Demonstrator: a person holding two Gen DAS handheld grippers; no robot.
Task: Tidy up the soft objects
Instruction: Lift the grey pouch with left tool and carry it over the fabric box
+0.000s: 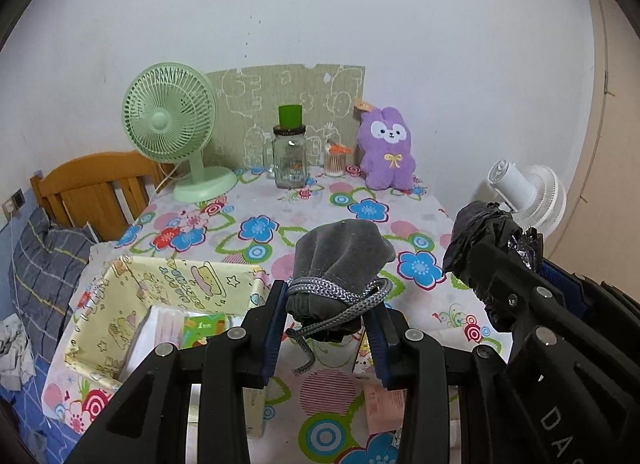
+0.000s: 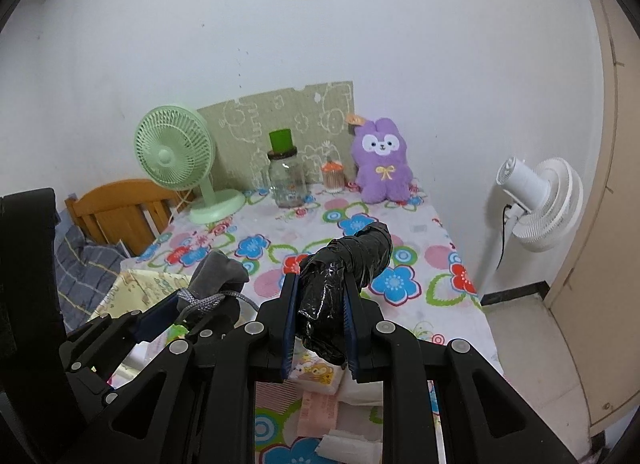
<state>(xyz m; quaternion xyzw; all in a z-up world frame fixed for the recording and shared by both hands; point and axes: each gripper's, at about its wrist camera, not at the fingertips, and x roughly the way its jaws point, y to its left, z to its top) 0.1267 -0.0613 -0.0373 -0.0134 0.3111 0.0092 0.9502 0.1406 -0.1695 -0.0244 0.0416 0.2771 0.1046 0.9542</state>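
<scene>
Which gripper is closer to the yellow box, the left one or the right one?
Left. The left gripper, holding a grey pouch, is just beside the yellow box; the right gripper is farther away, beyond the left one.

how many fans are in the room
2: a green fan at the table's back left corner, and a white fan on a stand beside the table's right edge. Others may be out of view.

Matt velvety pouch (image 1: pixel 340 256), glossy crinkled bag (image 2: pixel 348 264)
</scene>
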